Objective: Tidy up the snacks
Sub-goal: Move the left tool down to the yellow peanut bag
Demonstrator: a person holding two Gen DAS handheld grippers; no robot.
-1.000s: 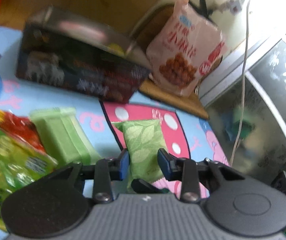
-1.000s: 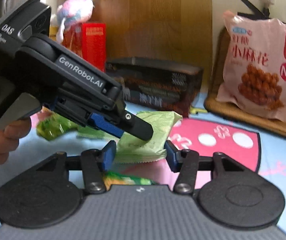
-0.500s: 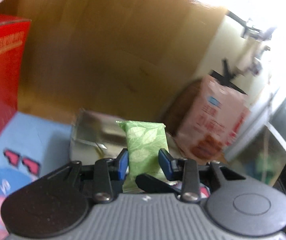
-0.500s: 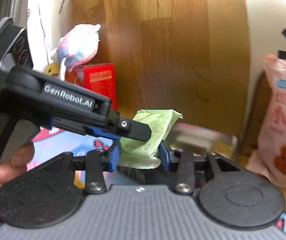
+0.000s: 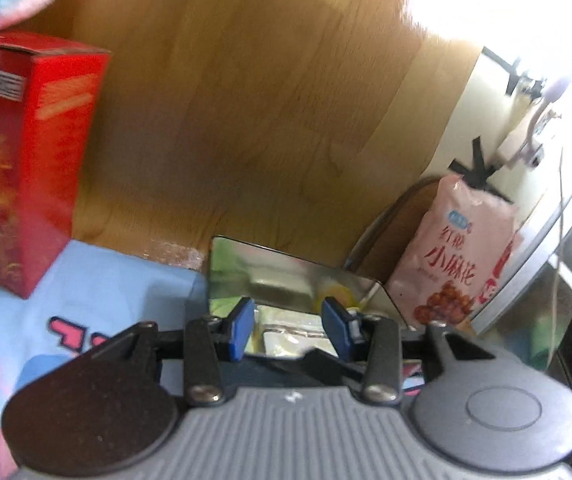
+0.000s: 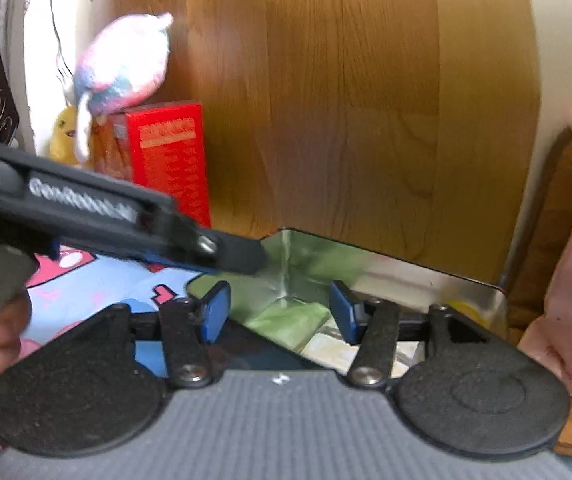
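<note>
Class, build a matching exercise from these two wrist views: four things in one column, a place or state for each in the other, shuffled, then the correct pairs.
Things
1. red box
2. pink snack bag
3. green packet
4. left gripper

Places or states
A. lying inside the shiny tin
B. jaws apart, nothing between them
C. under the plush toy
D. leaning upright, right of the tin

Pairs: 1-C, 2-D, 3-A, 4-B
</note>
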